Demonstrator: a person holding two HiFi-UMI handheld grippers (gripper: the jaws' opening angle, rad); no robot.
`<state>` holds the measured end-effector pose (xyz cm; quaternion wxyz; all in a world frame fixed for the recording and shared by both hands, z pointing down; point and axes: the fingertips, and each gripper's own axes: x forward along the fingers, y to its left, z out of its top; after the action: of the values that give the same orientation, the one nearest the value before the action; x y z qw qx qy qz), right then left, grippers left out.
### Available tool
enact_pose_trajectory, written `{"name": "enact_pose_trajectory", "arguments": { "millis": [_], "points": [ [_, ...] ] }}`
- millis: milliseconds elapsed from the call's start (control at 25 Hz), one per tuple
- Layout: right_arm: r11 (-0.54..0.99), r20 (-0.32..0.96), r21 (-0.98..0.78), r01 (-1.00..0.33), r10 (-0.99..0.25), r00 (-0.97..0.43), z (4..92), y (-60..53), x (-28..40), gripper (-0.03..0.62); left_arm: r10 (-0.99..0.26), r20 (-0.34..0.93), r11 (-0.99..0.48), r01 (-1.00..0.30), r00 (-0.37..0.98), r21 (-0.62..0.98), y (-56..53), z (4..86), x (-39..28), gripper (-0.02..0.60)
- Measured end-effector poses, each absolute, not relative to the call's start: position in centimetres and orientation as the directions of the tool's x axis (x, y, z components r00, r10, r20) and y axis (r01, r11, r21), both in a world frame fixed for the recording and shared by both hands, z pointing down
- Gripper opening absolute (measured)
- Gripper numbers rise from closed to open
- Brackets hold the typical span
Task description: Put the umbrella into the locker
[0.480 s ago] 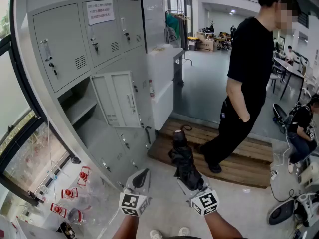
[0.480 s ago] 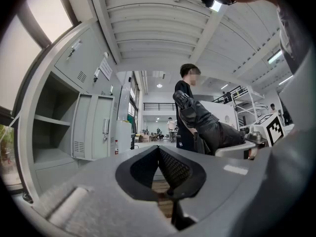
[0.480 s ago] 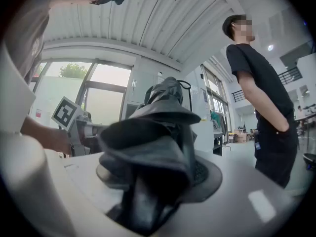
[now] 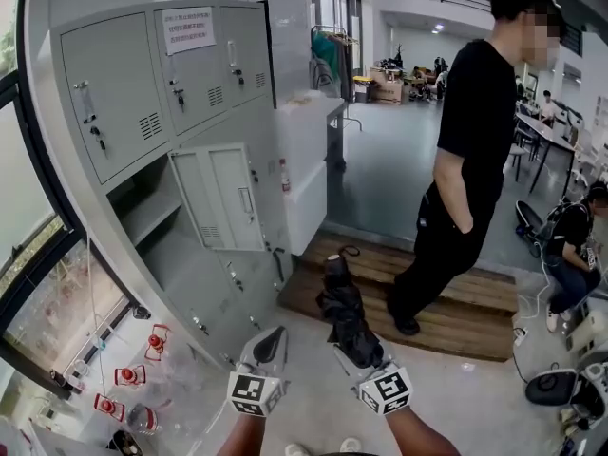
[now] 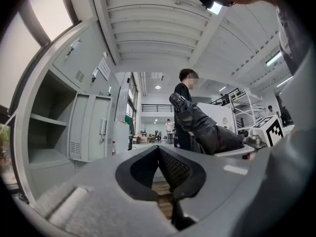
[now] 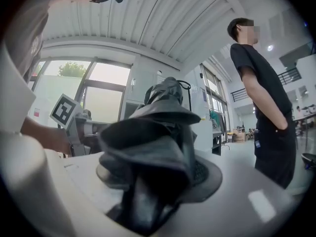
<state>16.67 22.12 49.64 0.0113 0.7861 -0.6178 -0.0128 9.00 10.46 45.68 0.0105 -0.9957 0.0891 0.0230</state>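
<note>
A folded black umbrella (image 4: pixel 344 312) sticks forward out of my right gripper (image 4: pixel 359 352), whose jaws are shut on its lower part; its handle end with a loop points away from me. In the right gripper view the umbrella (image 6: pixel 158 132) fills the middle between the jaws. My left gripper (image 4: pixel 268 347) is beside it at the left, jaws shut with nothing between them, also seen in its own view (image 5: pixel 159 157). The grey locker (image 4: pixel 190 160) stands at the left, with one door (image 4: pixel 223 198) swung open on an empty compartment with a shelf (image 4: pixel 142 212).
A person in black (image 4: pixel 465 169) stands at the right on a low wooden platform (image 4: pixel 446 297). A white cabinet (image 4: pixel 306 160) adjoins the lockers. Red-capped bottles (image 4: pixel 142 359) lie by the window at lower left. Another person sits at the far right (image 4: pixel 575 245).
The view has shifted slightly; both grippers and the umbrella sit a little farther left and nearer the locker. Both grips are unchanged.
</note>
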Motion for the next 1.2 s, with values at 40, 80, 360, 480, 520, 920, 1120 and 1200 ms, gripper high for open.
{"name": "enact_pose_trajectory", "arguments": {
  "millis": [40,80,360,480,520,920,1120,1200],
  "points": [
    [-0.239,-0.007,0.032,-0.971,-0.971,0.238,49.5,22.0,16.8,0.249,-0.176,-0.047,-0.984,-0.177,0.983,-0.017,10.4,45.7,9.1,0.005],
    [-0.240,-0.008,0.032,-0.970,-0.971,0.240,49.4,21.8,16.9,0.249,-0.174,-0.046,-0.984,-0.175,0.984,-0.016,10.2,45.8,9.2,0.006],
    [-0.230,-0.040,0.007,-0.973,-0.973,0.229,48.4,20.5,16.9,0.250,-0.173,-0.045,-0.985,-0.173,0.984,0.000,8.8,46.1,9.4,0.006],
    [-0.235,-0.020,-0.001,-0.972,-0.972,0.235,48.6,19.5,17.0,0.251,-0.169,-0.051,-0.986,-0.169,0.984,0.004,7.9,46.1,9.2,0.005],
    [-0.239,-0.007,0.000,-0.971,-0.971,0.239,48.7,19.1,17.0,0.252,-0.166,-0.054,-0.986,-0.166,0.985,0.005,7.5,46.1,9.1,0.005],
    [-0.304,0.047,-0.035,-0.952,-0.952,0.303,49.8,16.3,16.4,0.250,-0.154,-0.073,-0.988,-0.152,0.985,0.021,2.9,47.1,7.1,0.006],
    [-0.309,0.057,-0.026,-0.951,-0.950,0.307,50.0,14.9,16.2,0.250,-0.147,-0.060,-0.989,-0.146,0.987,0.027,1.0,47.9,6.9,0.005],
    [-0.311,0.062,-0.026,-0.950,-0.949,0.309,50.1,14.2,16.3,0.252,-0.149,-0.059,-0.989,-0.147,0.987,0.028,0.4,47.9,7.1,0.005]
  ]
}}
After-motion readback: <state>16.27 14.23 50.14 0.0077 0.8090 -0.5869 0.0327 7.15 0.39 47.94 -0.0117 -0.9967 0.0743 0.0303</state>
